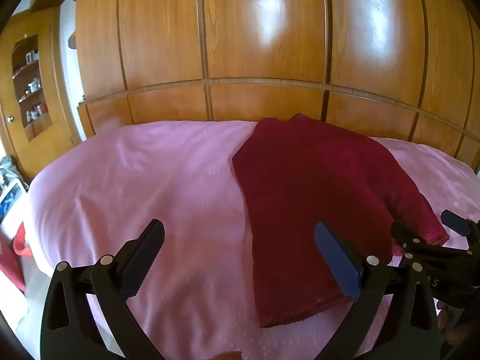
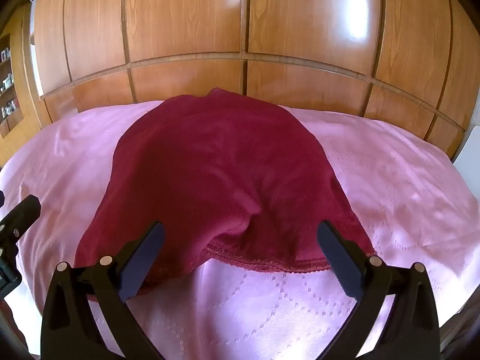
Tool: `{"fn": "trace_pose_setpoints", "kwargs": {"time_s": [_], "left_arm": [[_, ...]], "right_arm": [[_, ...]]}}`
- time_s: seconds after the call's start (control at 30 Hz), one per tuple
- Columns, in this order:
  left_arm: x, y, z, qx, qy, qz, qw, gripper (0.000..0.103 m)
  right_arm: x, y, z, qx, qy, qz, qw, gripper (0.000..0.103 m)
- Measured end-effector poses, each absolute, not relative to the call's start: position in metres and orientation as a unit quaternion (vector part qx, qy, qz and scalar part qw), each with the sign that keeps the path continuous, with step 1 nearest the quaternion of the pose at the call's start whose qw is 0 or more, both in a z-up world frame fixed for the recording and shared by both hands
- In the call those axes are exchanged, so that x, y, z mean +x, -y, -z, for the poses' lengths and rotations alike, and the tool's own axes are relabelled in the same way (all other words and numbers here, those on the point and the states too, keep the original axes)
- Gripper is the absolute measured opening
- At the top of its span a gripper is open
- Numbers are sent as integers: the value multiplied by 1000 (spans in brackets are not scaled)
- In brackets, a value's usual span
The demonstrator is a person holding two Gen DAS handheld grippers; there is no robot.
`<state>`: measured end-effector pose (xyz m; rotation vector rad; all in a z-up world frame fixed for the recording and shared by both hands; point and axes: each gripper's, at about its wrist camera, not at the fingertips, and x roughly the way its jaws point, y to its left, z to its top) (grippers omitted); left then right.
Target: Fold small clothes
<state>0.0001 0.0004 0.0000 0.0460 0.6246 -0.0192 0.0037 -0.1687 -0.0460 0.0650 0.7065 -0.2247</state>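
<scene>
A wardrobe (image 1: 264, 45) of glossy wood panels fills the background behind the bed (image 1: 135, 186), which wears a pink quilted cover. A dark red garment (image 2: 216, 174) lies spread on the bed, reaching from its far edge, against the wardrobe, toward the near edge (its lace-trimmed hem is nearest, with one raised wrinkle just behind it). The left gripper (image 1: 240, 258) hovers over the garment's left border, jaws wide apart and holding nothing. The right gripper (image 2: 240, 258) hangs above the hem, jaws likewise spread, with nothing clamped between them.
</scene>
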Motion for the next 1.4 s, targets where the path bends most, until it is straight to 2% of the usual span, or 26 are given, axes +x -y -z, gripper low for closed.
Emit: {"fn": "trace_pose_setpoints", "kwargs": {"time_s": [0.57,1.07,1.4], "left_arm": [[-2,-2,5,24,-311,9,950,99],[-4,-8,13,10,-318,5,948,99],[-5,-6,14,14,-325,7,945,99]], "right_arm": [[1,168,47,29,-346,110,931,101],[-9,152,23,-11,-306,133,943,101],[-11,148,27,-16,-303,125,944,101]]}}
